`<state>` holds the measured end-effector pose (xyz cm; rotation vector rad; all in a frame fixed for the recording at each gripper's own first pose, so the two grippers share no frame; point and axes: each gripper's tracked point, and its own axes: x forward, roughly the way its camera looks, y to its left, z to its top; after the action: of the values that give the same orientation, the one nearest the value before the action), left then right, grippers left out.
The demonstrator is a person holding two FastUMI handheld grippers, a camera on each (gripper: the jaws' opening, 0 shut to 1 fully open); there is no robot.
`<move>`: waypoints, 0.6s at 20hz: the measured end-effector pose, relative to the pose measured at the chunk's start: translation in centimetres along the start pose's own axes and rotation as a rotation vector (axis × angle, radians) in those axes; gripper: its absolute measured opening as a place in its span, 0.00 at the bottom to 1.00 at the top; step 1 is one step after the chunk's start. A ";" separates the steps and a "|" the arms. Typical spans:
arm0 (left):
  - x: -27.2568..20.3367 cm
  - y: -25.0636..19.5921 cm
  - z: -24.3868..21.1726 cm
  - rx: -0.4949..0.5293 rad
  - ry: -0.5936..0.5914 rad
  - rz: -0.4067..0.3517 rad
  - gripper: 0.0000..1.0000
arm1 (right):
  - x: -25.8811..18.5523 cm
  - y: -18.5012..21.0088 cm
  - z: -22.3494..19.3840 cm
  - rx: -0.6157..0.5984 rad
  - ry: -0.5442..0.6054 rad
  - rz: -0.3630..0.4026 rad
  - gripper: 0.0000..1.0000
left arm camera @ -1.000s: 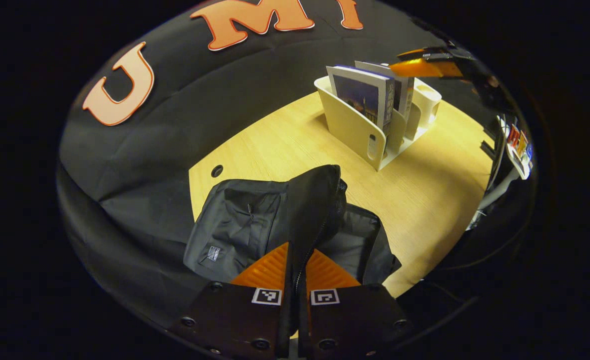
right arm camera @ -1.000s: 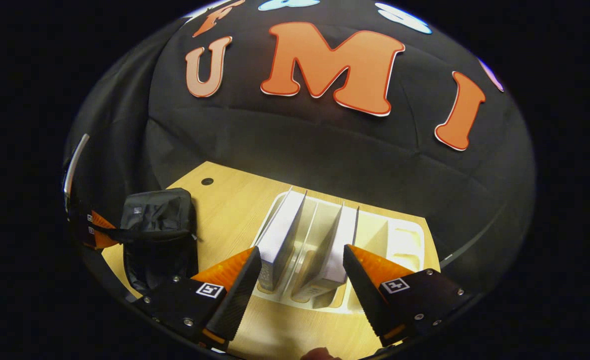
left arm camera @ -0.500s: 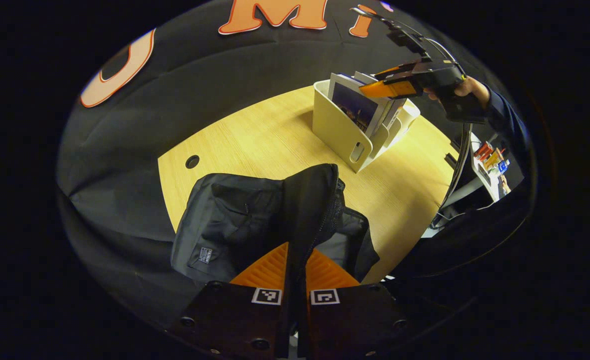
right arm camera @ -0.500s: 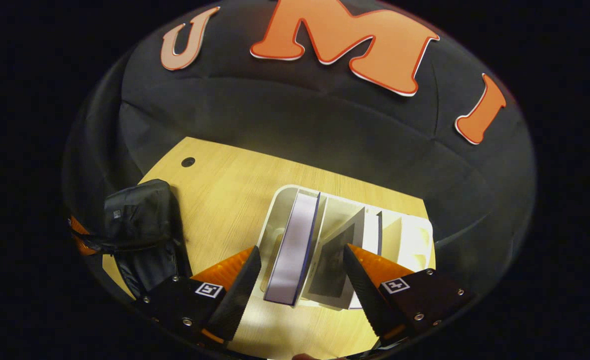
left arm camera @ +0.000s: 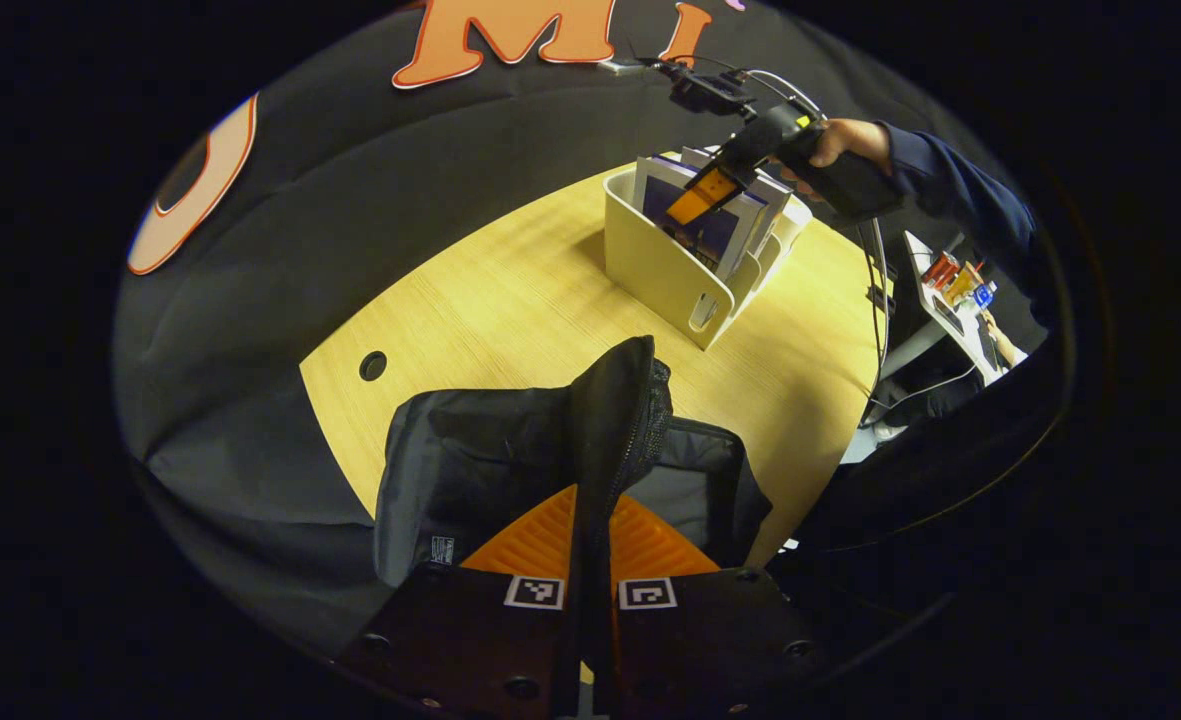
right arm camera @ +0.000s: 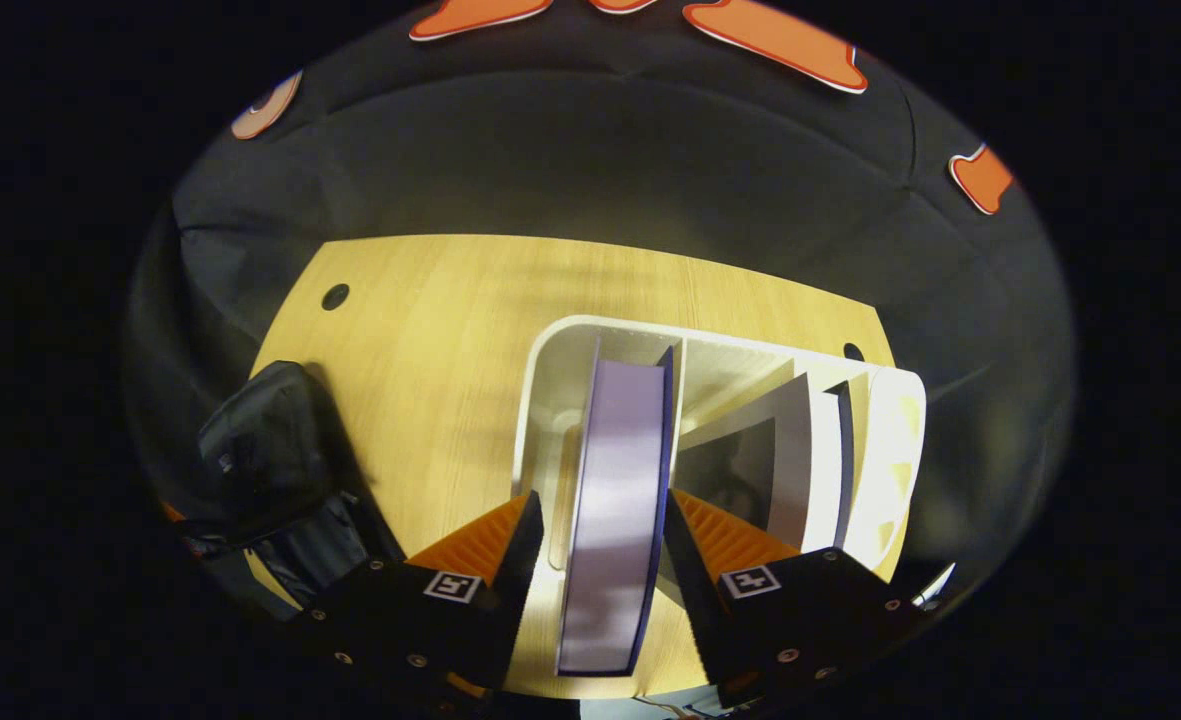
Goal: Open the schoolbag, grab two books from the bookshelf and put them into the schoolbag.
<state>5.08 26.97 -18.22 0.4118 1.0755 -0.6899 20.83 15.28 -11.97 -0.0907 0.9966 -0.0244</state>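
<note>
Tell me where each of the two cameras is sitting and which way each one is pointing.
Left gripper view: rides the left gripper, low at the table's near edge, facing across the schoolbag it pinches toward the bookshelf; the person's hand shows holding the right gripper.
Right gripper view: rides the right gripper, looking down into the bookshelf, fingers straddling a book.
Shared: table, schoolbag, bookshelf, books.

Dark blue sleeve (left arm camera: 950, 185), square-marked black gripper (left arm camera: 590, 560)
</note>
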 end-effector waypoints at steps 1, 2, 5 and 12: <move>0.0 0.1 0.3 0.000 -0.006 -0.003 0.06 | 0.4 0.1 -0.3 0.005 0.022 -0.011 0.69; 0.1 0.2 0.5 -0.001 -0.009 -0.003 0.06 | 0.9 0.0 -0.6 0.003 0.041 -0.022 0.62; 0.0 0.4 0.7 -0.006 -0.013 -0.018 0.06 | 0.6 1.0 -1.3 0.052 0.088 0.025 0.47; 1.1 0.0 1.2 0.009 -0.019 -0.055 0.06 | -4.4 -0.1 -3.7 0.085 0.061 0.018 0.40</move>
<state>6.24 25.89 -18.73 0.3842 1.0692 -0.7459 15.27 15.19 -10.26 -0.0029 1.0557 -0.0538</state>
